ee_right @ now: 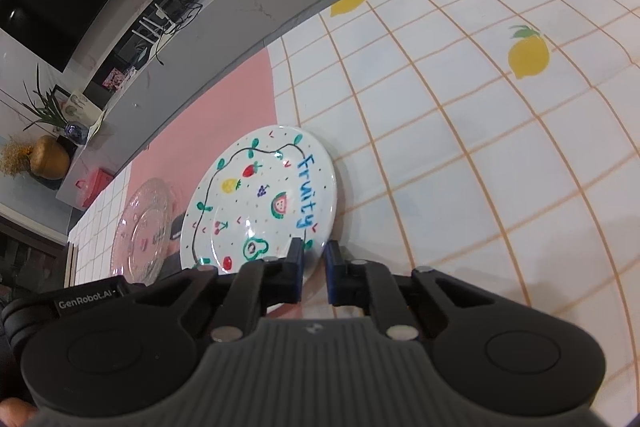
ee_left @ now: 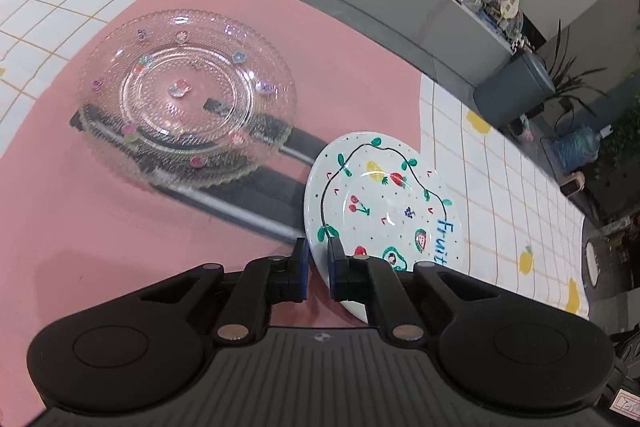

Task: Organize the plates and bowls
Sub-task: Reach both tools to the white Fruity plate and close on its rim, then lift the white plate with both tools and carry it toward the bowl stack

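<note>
Plates sit on a table covered with a pink mat [ee_left: 100,219] and a white grid cloth [ee_right: 460,155] printed with lemons. A white plate [ee_left: 384,203] painted with fruit and the word "fruity" lies where mat and cloth meet. The left gripper [ee_left: 318,271] has its two fingers closed on this plate's rim, one on each face. The right gripper [ee_right: 313,273] has its rim between slightly parted fingers; whether they pinch it is unclear. A clear glass plate [ee_left: 186,95] rests on a dark rack [ee_left: 264,195] nearby.

Glossy glazed ceramic plate [ee_left: 384,203], clear beaded glass plate [ee_left: 188,99], matt pink mat [ee_left: 352,75]
</note>
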`<state>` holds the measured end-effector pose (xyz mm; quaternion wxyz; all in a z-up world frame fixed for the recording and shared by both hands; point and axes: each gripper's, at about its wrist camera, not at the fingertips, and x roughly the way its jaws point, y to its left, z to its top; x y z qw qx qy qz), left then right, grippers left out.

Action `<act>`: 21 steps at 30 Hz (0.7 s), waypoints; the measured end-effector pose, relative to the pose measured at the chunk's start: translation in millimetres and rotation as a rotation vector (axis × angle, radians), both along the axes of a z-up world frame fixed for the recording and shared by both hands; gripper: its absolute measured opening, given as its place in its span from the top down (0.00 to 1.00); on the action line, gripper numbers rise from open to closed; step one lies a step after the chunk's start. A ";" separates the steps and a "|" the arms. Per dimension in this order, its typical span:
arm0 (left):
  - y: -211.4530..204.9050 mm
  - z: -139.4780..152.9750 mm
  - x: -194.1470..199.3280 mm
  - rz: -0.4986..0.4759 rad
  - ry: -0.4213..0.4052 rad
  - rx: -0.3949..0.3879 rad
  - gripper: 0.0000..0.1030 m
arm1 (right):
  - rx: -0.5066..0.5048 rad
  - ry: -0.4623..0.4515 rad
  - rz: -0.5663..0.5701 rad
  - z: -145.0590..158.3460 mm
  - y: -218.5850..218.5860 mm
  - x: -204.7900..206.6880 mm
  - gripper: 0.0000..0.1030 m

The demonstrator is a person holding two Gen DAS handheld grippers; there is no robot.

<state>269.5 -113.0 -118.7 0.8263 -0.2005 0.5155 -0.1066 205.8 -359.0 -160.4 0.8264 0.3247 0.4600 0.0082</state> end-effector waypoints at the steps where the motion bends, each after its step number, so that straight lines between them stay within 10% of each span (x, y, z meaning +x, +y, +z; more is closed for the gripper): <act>1: 0.1 1.3 -3.3 -0.006 0.001 0.010 0.90 | 0.005 0.003 0.000 0.7 0.5 -4.8 0.92; 12: 6.0 8.3 -55.9 -0.033 0.012 0.083 0.91 | 0.008 0.016 0.025 1.9 11.9 -59.6 0.92; 21: -2.4 18.7 -49.6 -0.062 -0.126 0.165 0.75 | -0.086 -0.061 0.034 13.5 2.0 -44.6 0.72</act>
